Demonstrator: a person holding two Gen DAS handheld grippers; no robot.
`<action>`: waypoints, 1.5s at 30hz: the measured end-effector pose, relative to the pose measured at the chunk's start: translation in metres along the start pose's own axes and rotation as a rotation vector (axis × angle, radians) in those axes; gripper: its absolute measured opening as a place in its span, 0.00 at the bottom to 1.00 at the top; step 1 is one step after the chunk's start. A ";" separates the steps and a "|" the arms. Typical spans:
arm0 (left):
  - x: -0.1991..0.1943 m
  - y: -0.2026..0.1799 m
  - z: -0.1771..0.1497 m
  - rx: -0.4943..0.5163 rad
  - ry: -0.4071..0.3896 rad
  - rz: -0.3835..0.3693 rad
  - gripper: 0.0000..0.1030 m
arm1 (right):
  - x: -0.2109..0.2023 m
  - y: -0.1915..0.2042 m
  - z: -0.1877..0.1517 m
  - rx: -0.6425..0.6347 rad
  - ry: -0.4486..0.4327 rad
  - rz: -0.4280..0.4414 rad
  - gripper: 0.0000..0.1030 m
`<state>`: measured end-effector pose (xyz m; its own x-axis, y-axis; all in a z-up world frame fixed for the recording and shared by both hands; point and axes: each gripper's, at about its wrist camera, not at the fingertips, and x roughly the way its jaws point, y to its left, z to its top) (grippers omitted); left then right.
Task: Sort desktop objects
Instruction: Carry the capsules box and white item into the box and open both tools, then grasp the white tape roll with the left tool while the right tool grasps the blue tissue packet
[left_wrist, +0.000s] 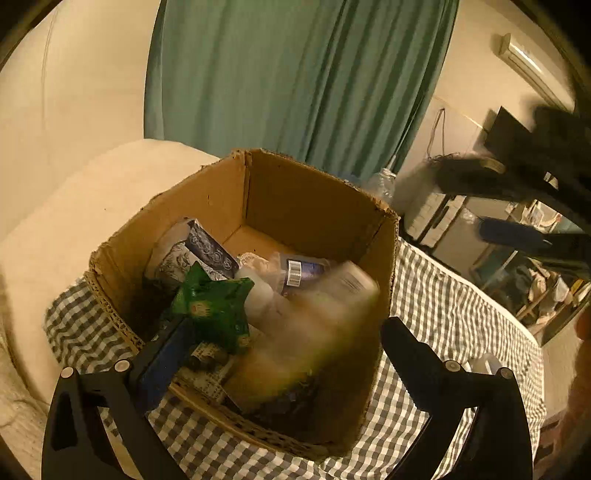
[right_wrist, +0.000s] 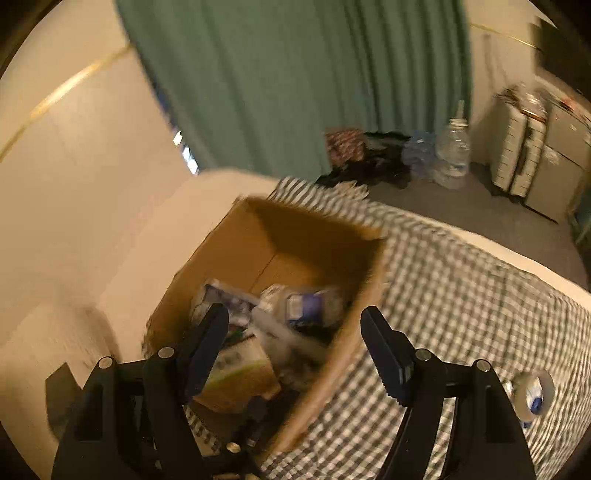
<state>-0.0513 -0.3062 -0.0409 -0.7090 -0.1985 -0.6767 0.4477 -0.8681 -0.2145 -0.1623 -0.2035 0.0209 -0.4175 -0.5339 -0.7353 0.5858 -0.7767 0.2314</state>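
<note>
Left wrist view places the cardboard box (left_wrist: 258, 206) at frame centre, standing on the checked cloth (left_wrist: 443, 302) that covers the tabletop. You hold the left gripper (left_wrist: 280, 343) directly over the open box, fingers spread wide with nothing clamped between them. A blurred tan-and-green object (left_wrist: 314, 332) sits in the gap between the fingers, inside the box; the blur suggests it is in free motion, but you cannot confirm this. Already collected in the box are a green packet (left_wrist: 214, 306), a barcoded bottle (left_wrist: 299, 273) and a dark patterned pouch (left_wrist: 210, 251). The box serves as the collection point, which explains both grippers converging on it.

Right wrist view shows the right gripper (right_wrist: 295, 332) also above the box (right_wrist: 236, 251), at lower centre, fingers wide apart and empty. At the lower right of this frame a tape roll (right_wrist: 533, 393) lies on the cloth (right_wrist: 461, 295), well apart from the box. Judged from this layout, the roll is an item not yet sorted; direct the right gripper to it.
</note>
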 end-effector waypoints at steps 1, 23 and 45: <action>-0.003 -0.005 0.000 0.011 -0.009 0.002 1.00 | -0.009 -0.010 -0.002 0.007 -0.014 -0.014 0.72; 0.031 -0.239 -0.127 0.367 0.153 -0.207 1.00 | -0.101 -0.335 -0.237 0.596 -0.066 -0.331 0.74; 0.102 -0.317 -0.129 0.457 0.125 -0.377 0.80 | -0.081 -0.384 -0.269 0.491 0.028 -0.358 0.74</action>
<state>-0.1949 0.0075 -0.1324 -0.6915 0.1916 -0.6965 -0.1211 -0.9813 -0.1497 -0.1665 0.2282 -0.1799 -0.5070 -0.2072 -0.8367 0.0205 -0.9733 0.2286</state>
